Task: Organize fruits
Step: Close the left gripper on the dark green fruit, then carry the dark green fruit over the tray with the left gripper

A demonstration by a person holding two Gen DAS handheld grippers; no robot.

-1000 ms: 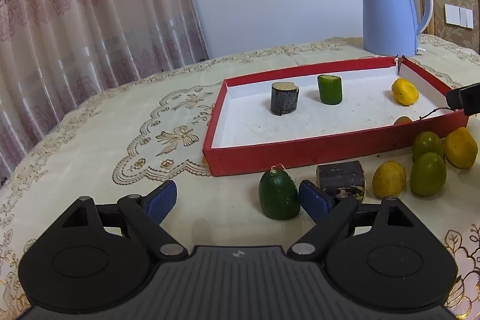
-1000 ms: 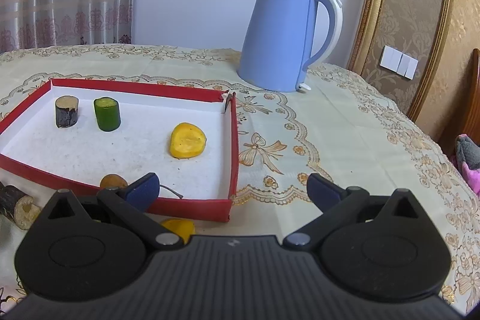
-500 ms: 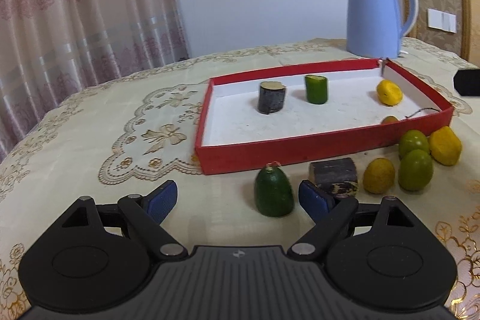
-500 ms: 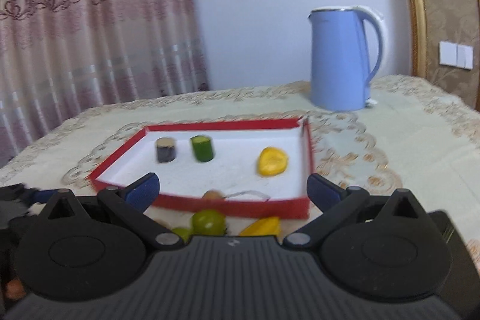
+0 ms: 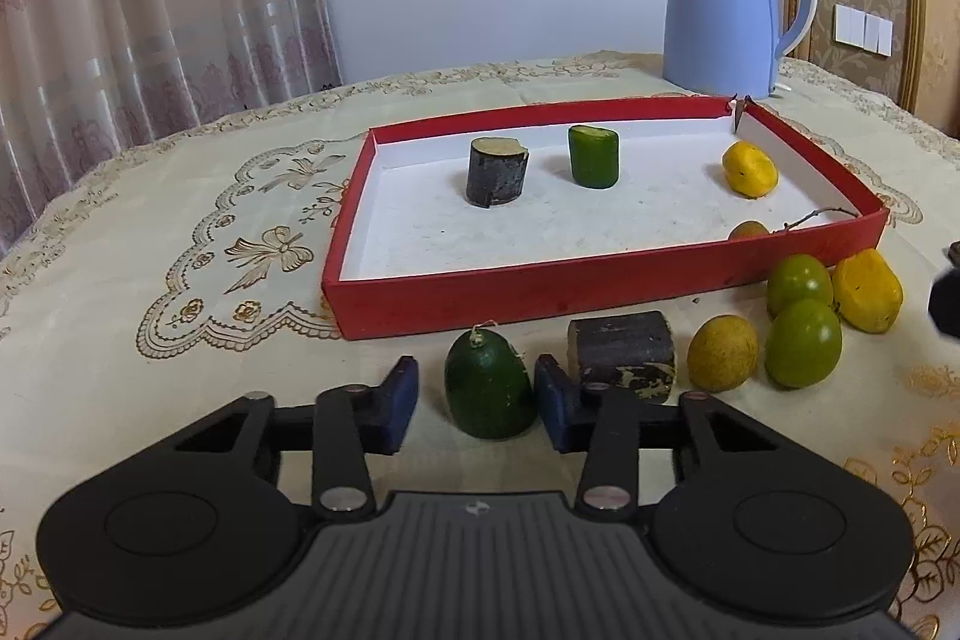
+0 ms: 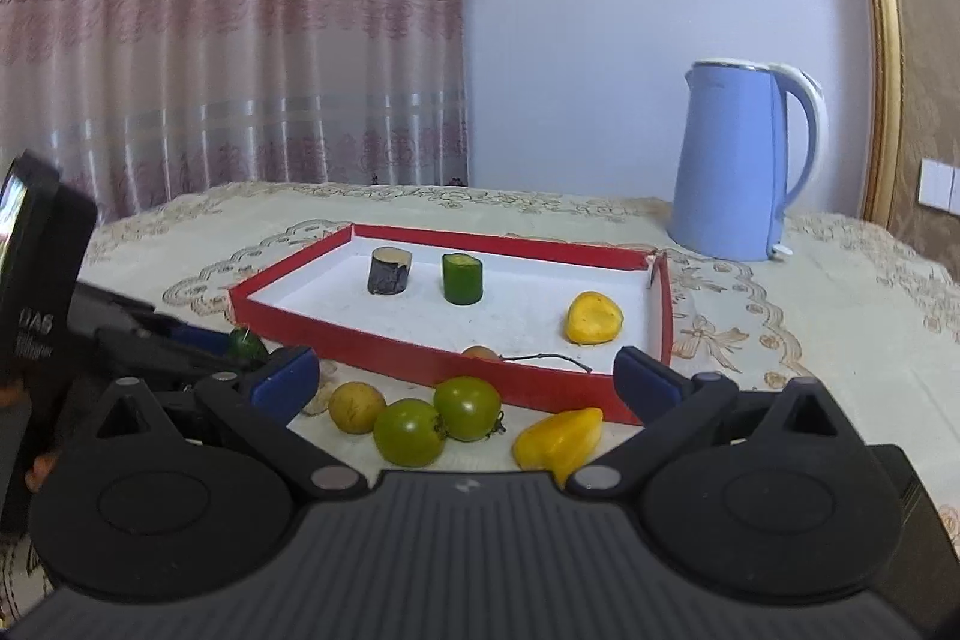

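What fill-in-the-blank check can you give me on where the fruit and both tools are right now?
1. The left tool is open around the dark green ____-shaped fruit.
2. The blue kettle stands ____ the red tray.
3. The number of green tomatoes in front of the tray is ____.
4. The right tool is open and holds ____.

Missing words: avocado; behind; two; nothing

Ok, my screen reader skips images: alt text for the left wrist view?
The open left gripper brackets a dark green fruit on the tablecloth, before a red tray holding a few pieces; a blue kettle stands behind.
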